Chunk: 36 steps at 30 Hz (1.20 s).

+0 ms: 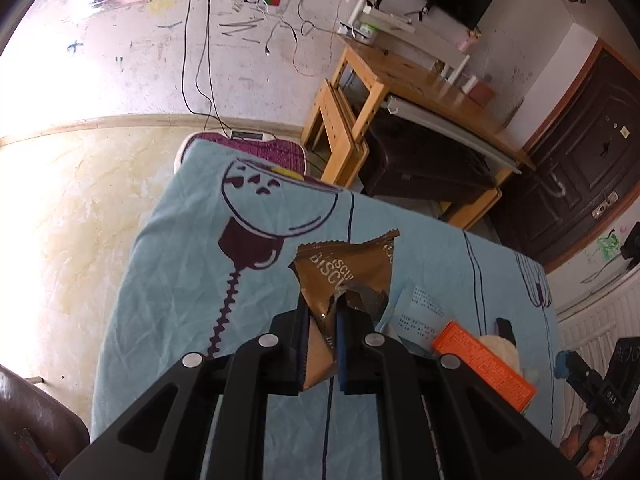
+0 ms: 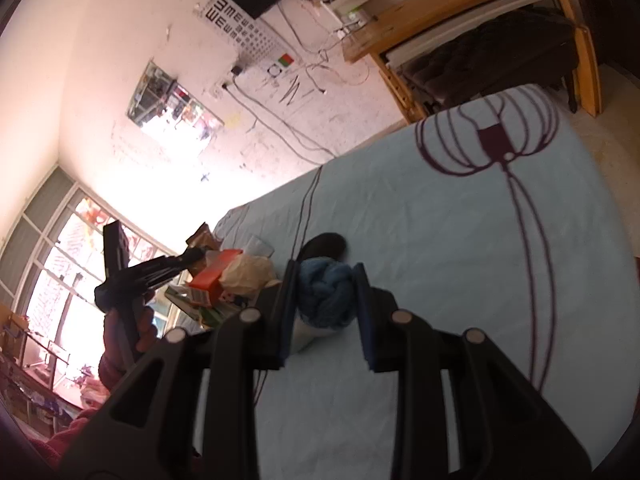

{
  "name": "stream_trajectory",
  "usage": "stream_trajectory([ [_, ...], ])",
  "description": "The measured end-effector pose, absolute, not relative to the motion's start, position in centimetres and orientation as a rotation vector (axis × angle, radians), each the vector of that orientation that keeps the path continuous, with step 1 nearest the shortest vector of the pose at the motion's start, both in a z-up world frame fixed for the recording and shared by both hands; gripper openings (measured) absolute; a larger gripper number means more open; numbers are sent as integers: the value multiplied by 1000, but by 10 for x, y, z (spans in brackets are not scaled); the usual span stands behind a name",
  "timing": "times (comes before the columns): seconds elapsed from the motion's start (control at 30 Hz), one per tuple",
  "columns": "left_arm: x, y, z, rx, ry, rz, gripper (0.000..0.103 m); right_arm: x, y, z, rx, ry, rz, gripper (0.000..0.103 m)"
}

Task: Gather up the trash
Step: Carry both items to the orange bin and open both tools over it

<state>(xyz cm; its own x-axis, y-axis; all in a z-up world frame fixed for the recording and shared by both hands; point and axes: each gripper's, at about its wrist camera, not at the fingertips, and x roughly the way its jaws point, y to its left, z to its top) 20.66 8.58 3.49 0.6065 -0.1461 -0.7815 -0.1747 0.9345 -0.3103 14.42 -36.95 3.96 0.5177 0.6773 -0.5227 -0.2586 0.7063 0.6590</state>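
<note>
Left gripper (image 1: 324, 316): jaws closed on a brown biscuit wrapper (image 1: 344, 276). The crumpled foil rises forward from between the blue pads, its torn silver inner face showing at the pinch and a lower flap hanging back between the fingers.

Right gripper (image 2: 324, 292): jaws closed on a crumpled blue wad (image 2: 326, 298) with a white part below it, held between both pads above the cloth. What the wad is made of cannot be told.

Table cloth (image 1: 180, 264): light blue with dark purple line drawings, spread beneath both grippers.

Orange box (image 1: 484, 364): lies on the cloth to the right of the left gripper, behind its right finger.

Printed paper slip (image 1: 420, 312): white, just beside the left gripper's right finger, between the wrapper and the orange box.

Pale crumpled item (image 1: 500, 346): touching the far side of the orange box; kind unclear.

Black object (image 2: 326, 246): dark and rounded, on the cloth just beyond the right gripper's tips.

Clear plastic cup (image 2: 260, 246): forward and left of the right gripper, near the pile of trash.

Person's hand (image 2: 136, 320): seen from the right wrist camera, far left of the right gripper, holding the other tool's handle.

Wooden desk (image 1: 420, 80): well beyond the cloth's far edge, against the wall.
</note>
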Motion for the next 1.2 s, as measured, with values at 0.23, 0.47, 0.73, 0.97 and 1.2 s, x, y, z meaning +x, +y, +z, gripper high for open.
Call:
stream_trajectory([
  [0.23, 196, 88, 65, -370, 846, 44, 6, 131, -388, 47, 576, 787, 574, 26],
  [0.47, 177, 65, 106, -336, 751, 29, 6, 121, -402, 50, 591, 750, 589, 26],
  [0.73, 161, 7, 141, -273, 711, -86, 6, 103, -441, 45, 656, 696, 540, 26],
  [0.97, 151, -64, 153, -204, 712, -219, 6, 76, -493, 40, 708, 640, 455, 26],
  [1.2, 148, -147, 144, -143, 770, -359, 6, 55, -532, 34, 655, 628, 306, 26],
])
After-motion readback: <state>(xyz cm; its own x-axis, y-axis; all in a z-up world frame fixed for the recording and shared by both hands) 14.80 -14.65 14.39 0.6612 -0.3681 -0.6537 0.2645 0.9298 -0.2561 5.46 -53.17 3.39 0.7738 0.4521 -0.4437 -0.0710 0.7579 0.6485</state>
